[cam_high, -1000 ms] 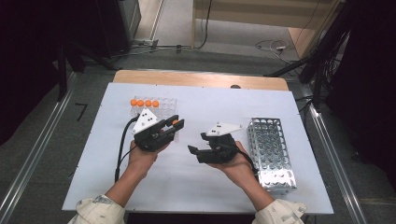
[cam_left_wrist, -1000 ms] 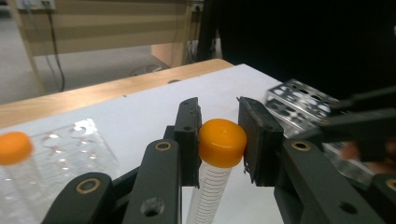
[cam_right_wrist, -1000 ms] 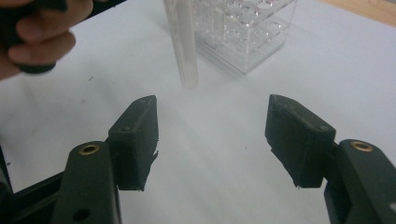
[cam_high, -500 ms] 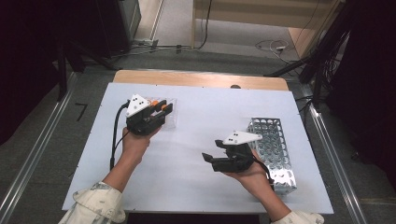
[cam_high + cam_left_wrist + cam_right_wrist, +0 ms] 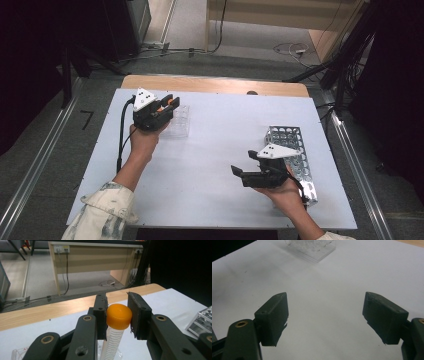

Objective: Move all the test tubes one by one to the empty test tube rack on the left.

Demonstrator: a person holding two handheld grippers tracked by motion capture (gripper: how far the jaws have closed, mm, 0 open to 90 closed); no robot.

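My left gripper (image 5: 169,103) is shut on the orange cap of a clear graduated tube (image 5: 118,316), which hangs upright between its jaws. It is held over the clear plastic rack (image 5: 180,122) at the far left of the white table (image 5: 215,135). My right gripper (image 5: 243,164) hovers near the front right, just left of the metal tube rack (image 5: 292,147). Its jaws have just been opening and stand wide apart with nothing between them, only bare table below (image 5: 325,315).
The clear rack (image 5: 312,247) lies farther off in the right gripper view. A wooden strip (image 5: 215,85) borders the table's far edge. Cables and a desk stand on the floor beyond. The metal rack (image 5: 201,321) shows at the right edge of the left gripper view.
My left hand moved away and to the left, onto the clear rack where orange caps showed before. My right hand slid toward the near right beside the metal rack, and its jaws spread wider.
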